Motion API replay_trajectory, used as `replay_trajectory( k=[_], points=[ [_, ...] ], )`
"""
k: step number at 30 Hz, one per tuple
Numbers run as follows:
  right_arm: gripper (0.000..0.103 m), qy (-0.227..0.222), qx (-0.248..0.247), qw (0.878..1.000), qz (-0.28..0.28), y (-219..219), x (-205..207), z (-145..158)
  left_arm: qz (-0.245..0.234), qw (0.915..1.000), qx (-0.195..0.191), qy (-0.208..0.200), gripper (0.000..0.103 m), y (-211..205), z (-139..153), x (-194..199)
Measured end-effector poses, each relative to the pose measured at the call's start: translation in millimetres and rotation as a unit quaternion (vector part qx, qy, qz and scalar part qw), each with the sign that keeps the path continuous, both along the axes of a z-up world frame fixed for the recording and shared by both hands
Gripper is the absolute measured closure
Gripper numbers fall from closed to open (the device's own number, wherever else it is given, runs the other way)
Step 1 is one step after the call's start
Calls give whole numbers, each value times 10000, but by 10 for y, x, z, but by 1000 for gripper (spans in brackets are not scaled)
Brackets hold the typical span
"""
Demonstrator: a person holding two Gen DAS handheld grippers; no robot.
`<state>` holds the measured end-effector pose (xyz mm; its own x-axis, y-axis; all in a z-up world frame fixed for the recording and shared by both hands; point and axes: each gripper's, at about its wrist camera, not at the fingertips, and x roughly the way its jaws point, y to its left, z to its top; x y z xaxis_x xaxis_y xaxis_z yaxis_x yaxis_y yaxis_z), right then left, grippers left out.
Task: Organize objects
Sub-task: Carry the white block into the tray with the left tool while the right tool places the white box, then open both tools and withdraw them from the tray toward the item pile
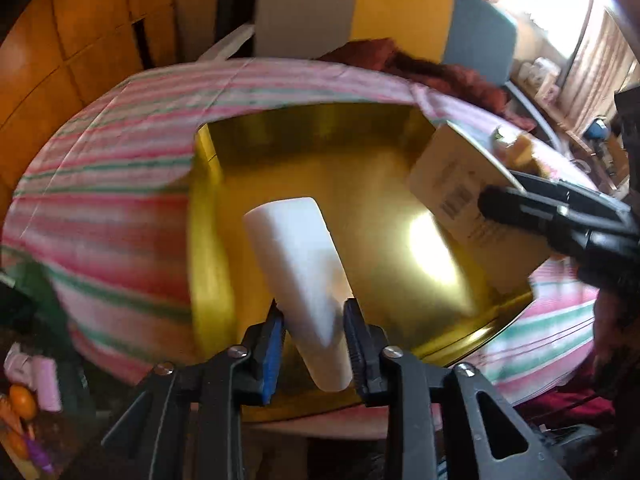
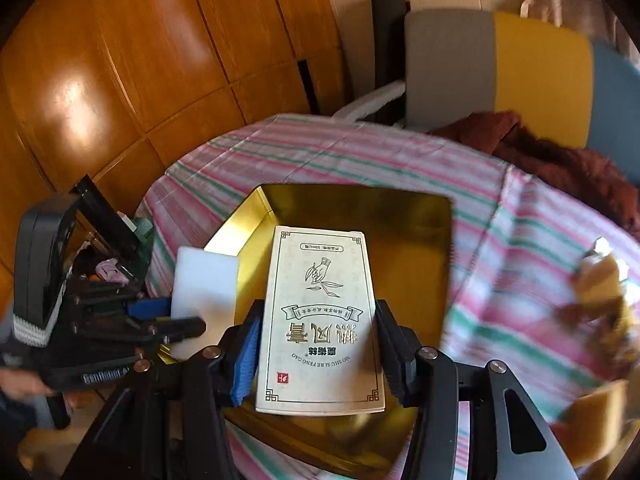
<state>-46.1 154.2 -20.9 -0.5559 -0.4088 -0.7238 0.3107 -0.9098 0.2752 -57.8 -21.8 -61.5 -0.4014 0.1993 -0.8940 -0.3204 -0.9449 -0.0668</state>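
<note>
White block [image 1: 298, 276] and cream box [image 2: 320, 320] above gold tray [image 1: 320, 136]

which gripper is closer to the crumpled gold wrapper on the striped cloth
Right. The right gripper, shut on the cream box over the gold tray, has the wrapper just off to its right. The left gripper, holding the white block, is across the tray.

A shiny gold tray [image 2: 400, 216] sits on a pink, white and green striped cloth [image 2: 360, 152]; over the tray, a plain white block [image 1: 296, 264] and a cream box [image 2: 320, 320] with gold print.
</note>
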Motion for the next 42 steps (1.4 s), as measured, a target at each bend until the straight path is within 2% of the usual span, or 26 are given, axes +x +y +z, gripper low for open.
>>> replay_trajectory(
  k=[2, 4, 8, 12, 16, 19, 27, 37, 42],
  points=[
    [48, -314, -407, 9985, 202, -170, -61, -107, 231, 9997, -87, -4, 65, -106, -52, 7],
    [46, -549, -604, 9960, 350, -319, -96, -214, 413, 9991, -90, 21, 60, -204, -60, 20],
    [44, -647, -513, 9955, 473, -425, -19, -291, 712, 9973, 129, 135, 59, -345, 2, 60],
    [43, -398, -95, 9983, 415, -400, 86, -242, 992, 9933, 423, 414, 59, -371, 137, 100],
    [33, -48, 298, 9991, 292, -390, 179, -159, 1112, 9893, 446, 836, 59, -257, 288, 180],
    [27, 132, 438, 9988, 148, -354, 238, -110, 1219, 9860, 337, 1088, 59, -193, 379, 197],
    [21, 361, 596, 9973, -245, -254, 329, -49, 1357, 9749, -49, 1765, 59, -57, 554, 402],
    [17, 710, 816, 9928, -506, -197, 488, 52, 1170, 9738, -90, 1946, 59, 99, 661, 549],
    [16, 870, 1104, 9871, -760, -157, 548, 104, 1034, 9730, -146, 2059, 59, 198, 713, 630]
  ],
)
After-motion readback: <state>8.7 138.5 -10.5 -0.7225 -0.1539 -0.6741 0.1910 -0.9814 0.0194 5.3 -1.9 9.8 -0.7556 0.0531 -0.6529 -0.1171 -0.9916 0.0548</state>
